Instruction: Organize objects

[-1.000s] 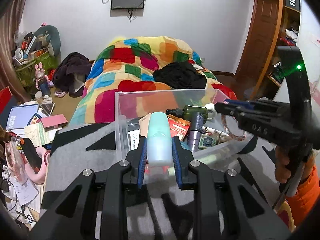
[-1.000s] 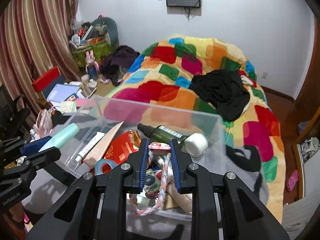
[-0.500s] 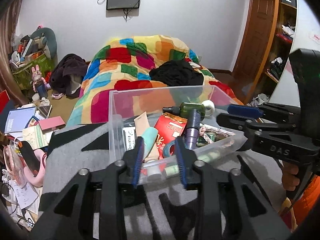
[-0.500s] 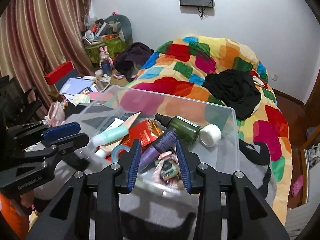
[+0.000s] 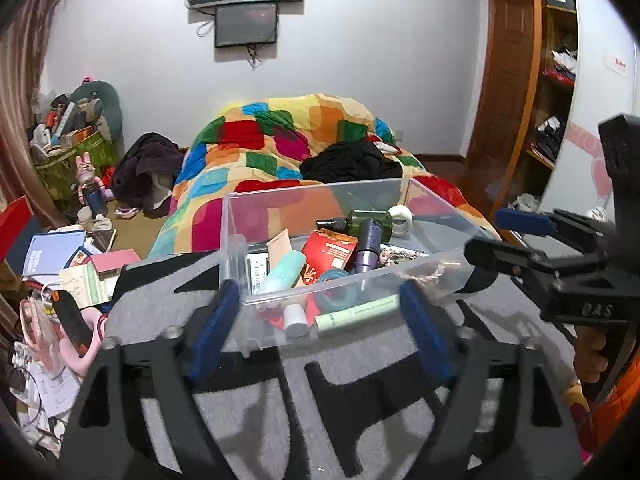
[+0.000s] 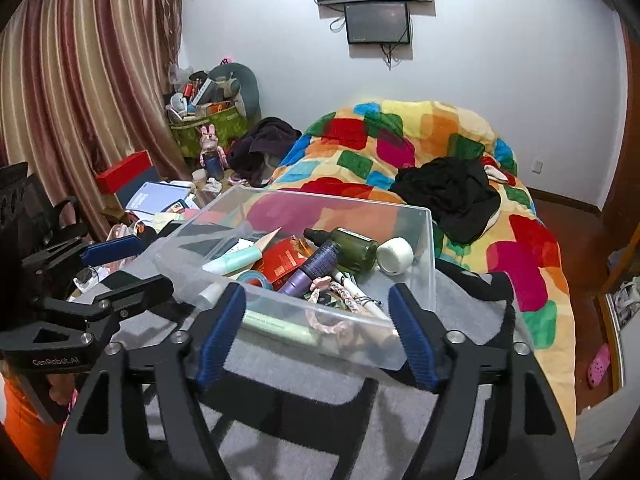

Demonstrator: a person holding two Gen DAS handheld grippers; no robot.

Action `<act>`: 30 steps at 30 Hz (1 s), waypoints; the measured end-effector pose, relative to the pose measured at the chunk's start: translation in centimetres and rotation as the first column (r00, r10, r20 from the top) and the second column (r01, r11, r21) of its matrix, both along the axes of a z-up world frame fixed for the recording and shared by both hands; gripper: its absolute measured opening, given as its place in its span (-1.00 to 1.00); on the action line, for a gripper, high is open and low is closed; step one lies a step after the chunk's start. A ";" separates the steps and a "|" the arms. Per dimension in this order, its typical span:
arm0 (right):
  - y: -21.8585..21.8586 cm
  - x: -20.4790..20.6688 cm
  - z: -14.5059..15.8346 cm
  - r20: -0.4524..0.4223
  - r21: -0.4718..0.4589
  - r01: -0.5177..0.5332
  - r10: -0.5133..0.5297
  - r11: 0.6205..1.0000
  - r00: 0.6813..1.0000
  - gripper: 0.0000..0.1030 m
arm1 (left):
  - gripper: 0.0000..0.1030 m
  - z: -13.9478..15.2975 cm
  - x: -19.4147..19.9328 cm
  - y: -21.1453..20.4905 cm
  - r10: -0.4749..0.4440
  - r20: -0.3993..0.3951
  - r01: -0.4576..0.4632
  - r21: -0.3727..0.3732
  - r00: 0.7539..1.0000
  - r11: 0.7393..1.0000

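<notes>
the clear plastic storage bin [image 5: 400, 276] sits on a grey and black patterned blanket [image 5: 160, 300] at the foot of a bed covered by a bright patchwork quilt [image 5: 280, 140]. the left gripper [image 5: 320, 320] has just been opening; its blue-padded jaws stand wide apart in front of the bin's near wall, with nothing pressed between them. the right gripper [image 6: 316, 328] has likewise just been opening, and its jaws spread wide at the bin's near rim, empty as well. inside the bin lie a mint-green squeeze tube [image 5: 280, 272] with its white cap toward the near wall, a dark green glass bottle with a black nozzle [image 6: 348, 246], a purple cylindrical bottle [image 6: 312, 266], a red foil packet [image 5: 330, 246], a white roll of tape [image 6: 395, 255], a teal tape ring [image 6: 254, 278], a pale green slim tube [image 5: 356, 314] along the near wall, and a pink braided cord [image 6: 340, 296] beside the purple bottle. a black garment [image 6: 448, 192] lies on the quilt behind the bin. in the left wrist view the right gripper shows at the right edge, held by a hand [image 5: 592, 356] in an orange sleeve [image 5: 618, 396].
</notes>
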State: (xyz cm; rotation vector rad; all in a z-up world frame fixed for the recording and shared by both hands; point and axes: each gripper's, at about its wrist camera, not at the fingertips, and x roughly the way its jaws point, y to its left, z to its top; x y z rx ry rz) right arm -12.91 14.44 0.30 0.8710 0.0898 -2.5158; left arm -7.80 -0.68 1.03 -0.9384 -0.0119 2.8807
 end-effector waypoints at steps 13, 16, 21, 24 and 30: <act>0.8 2.2 -0.5 -0.035 -0.008 0.033 -0.034 0.999 0.999 0.64 | 0.89 -0.5 1.9 0.8 0.023 -0.045 -0.023 0.001 0.999 1.000; 0.8 2.4 -0.6 -0.031 -0.006 0.029 -0.029 1.000 0.999 0.64 | 0.89 -0.9 2.1 0.9 0.016 -0.040 -0.016 0.005 0.999 1.000; 0.7 2.7 -0.7 -0.035 -0.002 0.024 -0.024 1.000 0.999 0.64 | 0.89 -1.1 2.0 0.8 0.017 -0.033 -0.017 0.020 0.999 1.000; 0.7 2.8 -0.8 -0.032 -0.003 0.020 -0.020 1.000 0.999 0.64 | 0.89 -1.0 1.9 0.7 0.020 -0.032 -0.019 0.025 0.999 1.000; 0.6 2.8 -0.8 -0.028 -0.009 0.020 -0.021 1.000 0.999 0.65 | 0.89 -1.0 1.9 0.7 0.020 -0.033 -0.019 0.026 0.999 0.999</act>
